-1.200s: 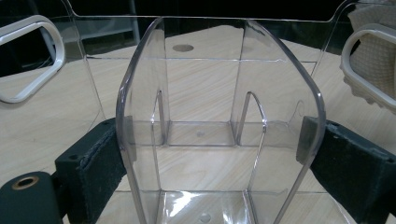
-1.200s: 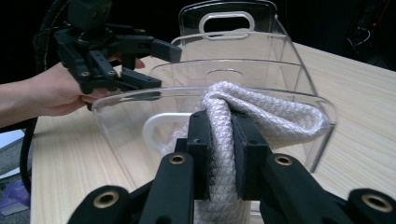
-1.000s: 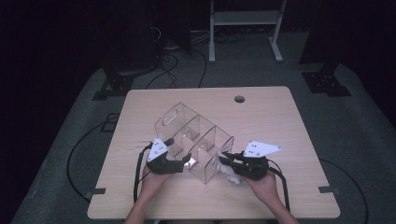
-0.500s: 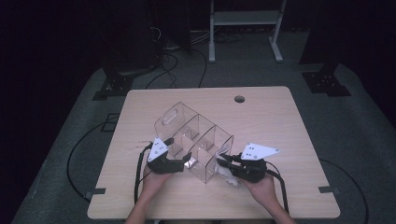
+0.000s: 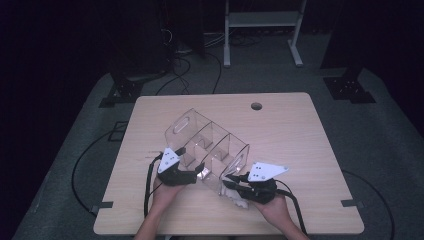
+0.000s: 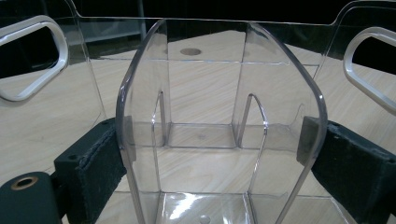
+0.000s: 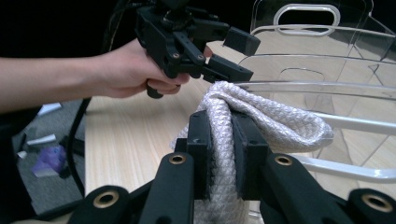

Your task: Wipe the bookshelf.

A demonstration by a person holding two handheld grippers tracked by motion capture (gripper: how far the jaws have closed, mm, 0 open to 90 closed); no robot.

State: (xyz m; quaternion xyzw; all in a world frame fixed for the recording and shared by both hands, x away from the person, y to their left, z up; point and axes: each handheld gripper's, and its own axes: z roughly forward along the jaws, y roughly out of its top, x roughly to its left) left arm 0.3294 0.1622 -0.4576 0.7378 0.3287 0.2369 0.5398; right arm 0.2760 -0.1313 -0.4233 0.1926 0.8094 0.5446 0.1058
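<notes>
At the near edge of the table (image 5: 300,125) we have a clear organizer (image 5: 210,145) lying at a slant, its compartments open toward us. Our left gripper (image 5: 197,172) straddles one of the organizer's curved divider walls: in the left gripper view a black pad (image 6: 100,172) sits against each side of that wall, so the jaws stand fairly wide and appear to steady the organizer rather than pinch anything small. Our right gripper (image 7: 226,140) is clamped narrow on a white rope-like cloth (image 7: 261,116), folded over the jaw tips and hanging down on both sides. In the high view that cloth (image 5: 235,195) shows as a pale bundle just at the near corner of the organizer, by the rim of the nearest compartment.

We judge the job to be putting the cloth into the organizer, and we are midway. The pick-up is done and the holder is braced; the cloth is at the mouth of the compartment but not yet inside it. The compartments we can see through the clear walls look empty. What is left is to carry the bundle over the rim, lower it in, and let go.
</notes>
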